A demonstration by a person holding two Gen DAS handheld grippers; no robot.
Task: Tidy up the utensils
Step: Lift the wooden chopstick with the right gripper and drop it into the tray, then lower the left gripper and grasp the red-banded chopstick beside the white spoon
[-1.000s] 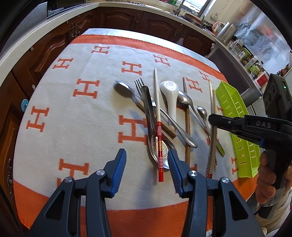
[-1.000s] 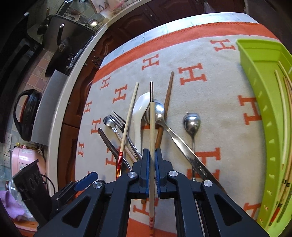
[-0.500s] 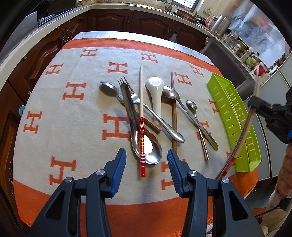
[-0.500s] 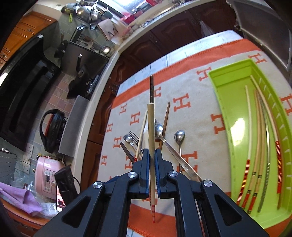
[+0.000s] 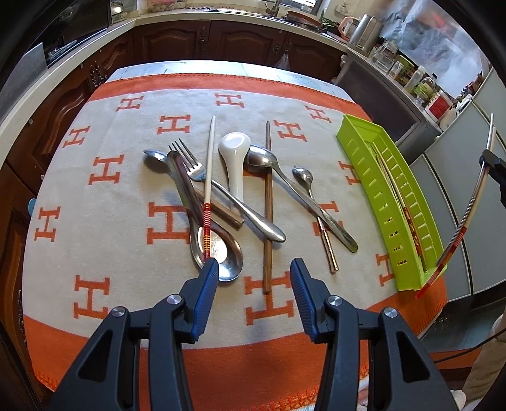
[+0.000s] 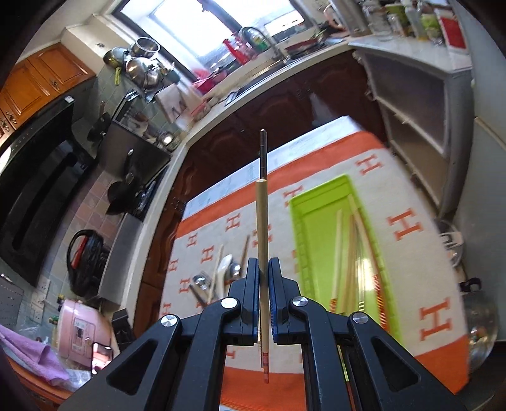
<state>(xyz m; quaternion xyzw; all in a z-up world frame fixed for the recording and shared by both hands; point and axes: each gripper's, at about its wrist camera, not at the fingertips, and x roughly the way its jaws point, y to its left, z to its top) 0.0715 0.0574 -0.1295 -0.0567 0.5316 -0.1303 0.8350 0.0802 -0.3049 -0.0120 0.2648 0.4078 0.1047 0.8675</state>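
Observation:
My right gripper (image 6: 262,268) is shut on two chopsticks (image 6: 262,215), a beige one with a red end and a dark metal one, held in the air over the near end of the green tray (image 6: 316,227). In the left wrist view it (image 5: 489,159) shows at the far right edge with the chopsticks (image 5: 468,215) slanting down past the tray (image 5: 363,148). My left gripper (image 5: 254,272) hangs open above the cloth with nothing between its fingers. Below it lie a white chopstick with a red end (image 5: 208,170), a brown chopstick (image 5: 268,202), a white ceramic spoon (image 5: 234,158), a fork (image 5: 186,158) and several metal spoons.
Several chopsticks lie lengthwise in the green tray. The orange and cream cloth (image 5: 104,221) covers the table. Dark cabinets and a pale counter (image 5: 221,15) ring the table, with bottles and a kettle at the right. A person's hand shows at the lower right edge.
The right gripper has lifted the two chopsticks off the pile and carried them up and to the right, over the tray. The left gripper has shifted slightly and stays open.

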